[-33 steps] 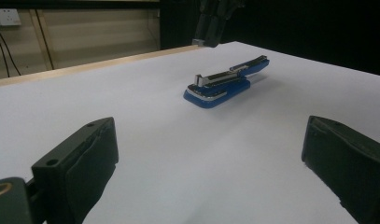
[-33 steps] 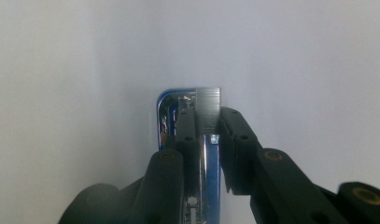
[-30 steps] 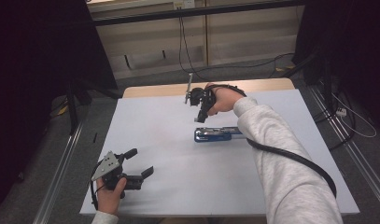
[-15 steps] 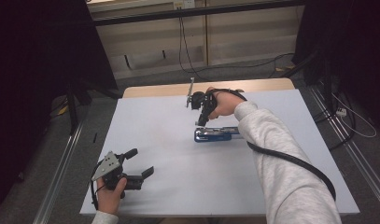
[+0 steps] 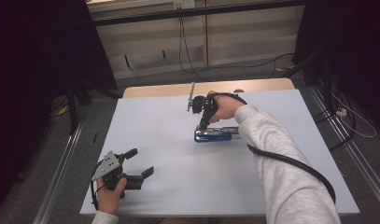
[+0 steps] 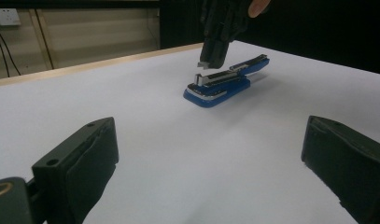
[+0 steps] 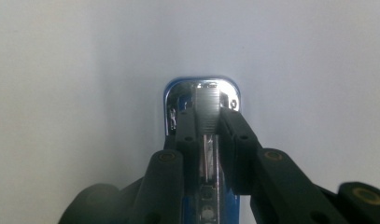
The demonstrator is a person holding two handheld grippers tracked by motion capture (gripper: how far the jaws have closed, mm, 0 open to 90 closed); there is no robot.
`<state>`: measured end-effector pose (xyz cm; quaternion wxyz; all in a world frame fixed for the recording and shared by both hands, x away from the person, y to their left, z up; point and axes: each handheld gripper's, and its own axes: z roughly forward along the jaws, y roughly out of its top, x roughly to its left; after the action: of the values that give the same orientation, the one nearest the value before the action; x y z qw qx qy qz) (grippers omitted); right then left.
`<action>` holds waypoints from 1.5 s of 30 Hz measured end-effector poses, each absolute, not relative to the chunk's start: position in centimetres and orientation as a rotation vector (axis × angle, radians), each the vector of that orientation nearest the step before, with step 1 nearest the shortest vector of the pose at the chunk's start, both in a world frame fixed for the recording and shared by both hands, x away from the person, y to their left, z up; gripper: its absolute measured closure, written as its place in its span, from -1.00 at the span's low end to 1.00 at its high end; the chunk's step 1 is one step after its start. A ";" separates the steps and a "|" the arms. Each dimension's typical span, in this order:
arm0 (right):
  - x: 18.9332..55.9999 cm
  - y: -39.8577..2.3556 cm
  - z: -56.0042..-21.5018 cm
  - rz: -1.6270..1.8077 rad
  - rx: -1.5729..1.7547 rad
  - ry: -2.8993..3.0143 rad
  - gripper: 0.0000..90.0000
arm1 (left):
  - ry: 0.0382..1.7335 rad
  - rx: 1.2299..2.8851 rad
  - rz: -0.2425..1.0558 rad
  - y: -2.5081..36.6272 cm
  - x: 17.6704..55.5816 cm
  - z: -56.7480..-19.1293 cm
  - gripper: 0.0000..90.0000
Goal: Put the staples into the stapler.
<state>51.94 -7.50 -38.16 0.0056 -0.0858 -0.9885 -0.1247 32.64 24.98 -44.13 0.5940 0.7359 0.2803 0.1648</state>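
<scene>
A blue stapler (image 5: 218, 136) with a chrome front lies on the white table (image 5: 155, 126), right of centre; its metal staple channel (image 6: 214, 77) faces up. My right gripper (image 5: 202, 126) points down just over the stapler's front end (image 7: 178, 93). It is shut on a thin silvery staple strip (image 7: 206, 158), whose tip (image 6: 204, 64) hangs a little above the channel. My left gripper (image 5: 140, 162) rests at the table's near left corner, jaws wide apart with nothing between them (image 6: 211, 158), and it faces the stapler.
A bare wooden strip (image 5: 169, 88) runs along the table's far edge. Metal rails (image 5: 61, 177) flank both sides, with cables (image 5: 351, 116) on the floor at right. The right sleeve and its black cable (image 5: 290, 161) cross the table's right half.
My right gripper has come down a little toward the stapler's front end with the strip in it. The left gripper and the stapler have stayed put.
</scene>
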 end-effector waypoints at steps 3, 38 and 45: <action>51.9 -7.5 -38.3 -0.377 -0.277 -3.092 0.74 | 0.652 1.709 0.382 25.0 32.6 -44.1 -0.91; 51.9 -8.0 -39.1 -0.445 -0.308 -3.087 0.43 | 0.647 1.720 0.378 24.9 32.7 -44.2 -0.91; 51.3 -10.1 -38.2 -0.568 -0.409 -3.090 0.16 | 0.650 1.720 0.357 24.5 33.1 -44.0 -0.92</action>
<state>51.26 -10.13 -38.23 -0.0133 -0.1291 -0.9752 -0.1793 33.09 24.50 -44.05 0.5928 0.7396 0.2794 0.1537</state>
